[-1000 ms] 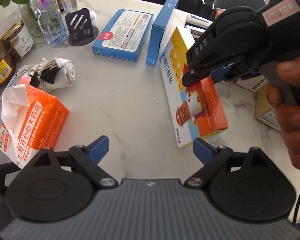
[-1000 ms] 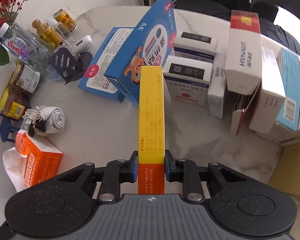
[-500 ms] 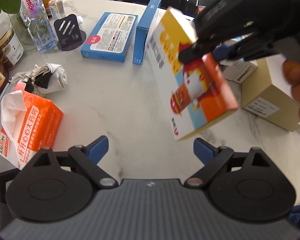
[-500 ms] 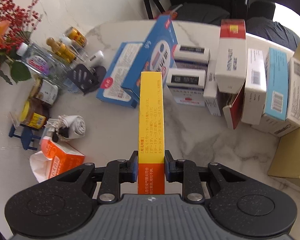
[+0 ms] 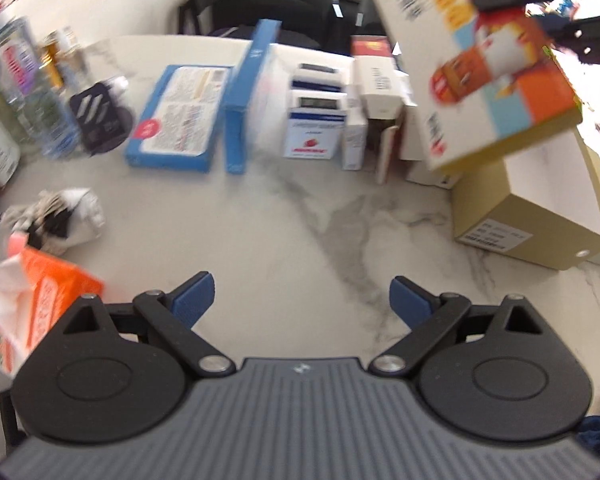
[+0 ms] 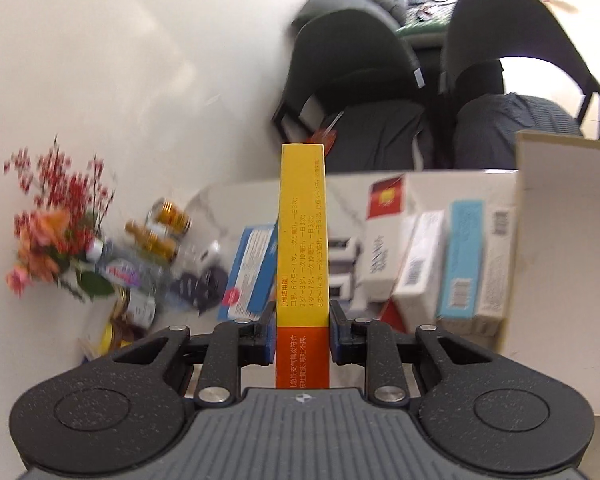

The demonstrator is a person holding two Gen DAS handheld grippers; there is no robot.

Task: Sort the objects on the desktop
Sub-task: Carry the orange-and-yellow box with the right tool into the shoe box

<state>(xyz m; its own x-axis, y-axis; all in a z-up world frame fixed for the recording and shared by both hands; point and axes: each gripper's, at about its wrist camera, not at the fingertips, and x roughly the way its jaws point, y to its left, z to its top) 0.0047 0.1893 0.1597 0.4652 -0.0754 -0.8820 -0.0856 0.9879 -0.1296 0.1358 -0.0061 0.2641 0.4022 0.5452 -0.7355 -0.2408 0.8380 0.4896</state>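
Blue pads of the right tool [image 6: 303,334] clamp the yellow-and-orange medicine box [image 6: 303,240], carried in the air above the marble counter [image 5: 284,216]; the left tool [image 5: 302,294] gapes empty. Next, probably, lowering it among the upright boxes [image 6: 440,256] beside the cardboard carton [image 5: 540,208].

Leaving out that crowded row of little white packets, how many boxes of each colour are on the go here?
Blue boxes: 2
Yellow-and-orange box, held in the right claw: 1
Tan cardboard box: 1
Orange tissue pack: 1
Total: 5
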